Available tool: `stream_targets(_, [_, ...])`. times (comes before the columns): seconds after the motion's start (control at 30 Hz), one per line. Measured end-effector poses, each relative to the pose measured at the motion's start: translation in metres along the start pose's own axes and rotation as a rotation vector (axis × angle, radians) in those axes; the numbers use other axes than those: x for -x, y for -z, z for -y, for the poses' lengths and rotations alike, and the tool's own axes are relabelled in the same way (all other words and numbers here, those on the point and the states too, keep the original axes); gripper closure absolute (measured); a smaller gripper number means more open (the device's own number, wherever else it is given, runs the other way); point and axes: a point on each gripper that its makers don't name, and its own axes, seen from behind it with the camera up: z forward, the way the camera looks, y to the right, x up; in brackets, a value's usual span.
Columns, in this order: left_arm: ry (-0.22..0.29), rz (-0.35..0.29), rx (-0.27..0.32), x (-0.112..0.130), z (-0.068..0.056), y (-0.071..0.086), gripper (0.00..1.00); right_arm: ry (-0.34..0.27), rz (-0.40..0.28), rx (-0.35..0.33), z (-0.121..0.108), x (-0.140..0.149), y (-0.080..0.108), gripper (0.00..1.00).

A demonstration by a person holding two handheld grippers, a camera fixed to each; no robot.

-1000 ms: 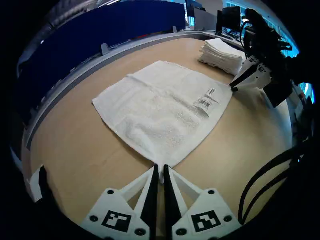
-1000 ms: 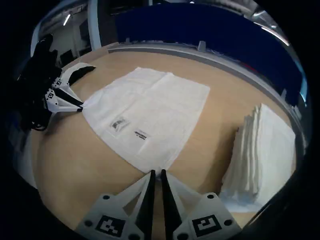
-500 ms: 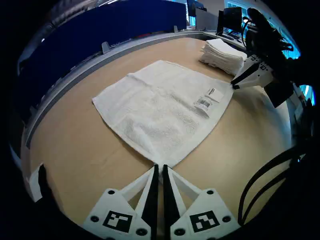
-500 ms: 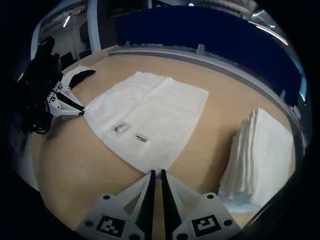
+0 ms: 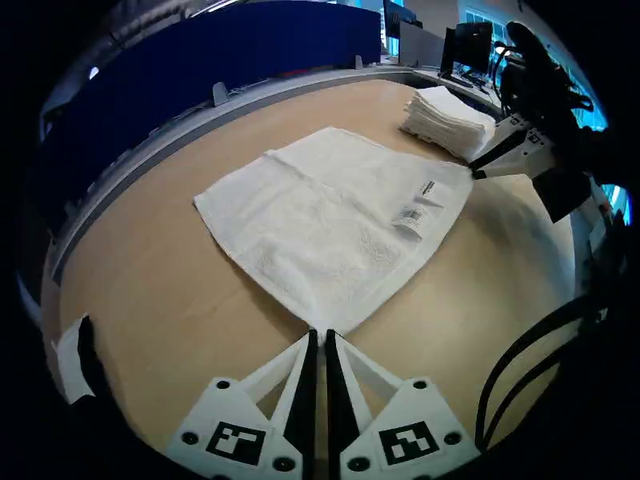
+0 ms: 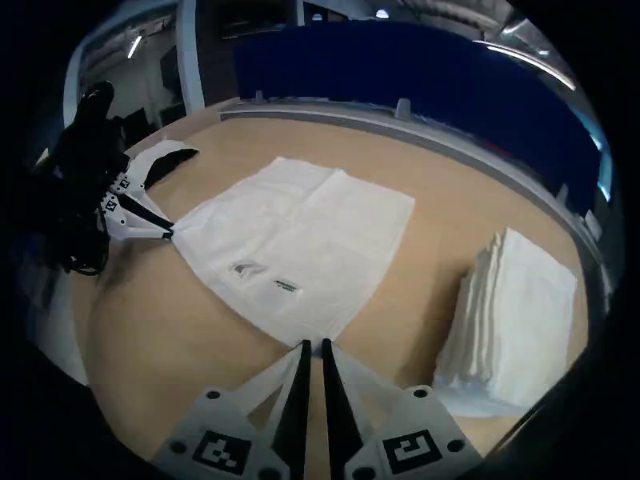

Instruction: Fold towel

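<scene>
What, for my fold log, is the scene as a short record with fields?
towel: white, spread open on table, tags facing up
left gripper: shut on one corner of the towel
right gripper: shut on the neighbouring corner
towel stack: folded, beside the towel, not touching it
fold: not yet begun
</scene>
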Motion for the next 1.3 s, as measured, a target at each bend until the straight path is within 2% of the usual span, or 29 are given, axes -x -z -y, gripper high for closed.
stream_targets(0.4, [0.064,-0.026,-0.013,-0.017,-0.006,0.029,0.93,-0.015,-0.038,0.003,0.008,-0.023,0.03,0.9])
stream_targets(0.87, [0.09,-0.036,-0.03,-0.036,-0.006,0.065,0.93,-0.002,-0.067,-0.002,0.013,-0.047,0.058,0.9])
stream_targets(1.3, [0.119,-0.028,-0.029,-0.041,-0.013,0.076,0.93,-0.032,-0.081,-0.007,0.018,-0.053,0.073,0.9])
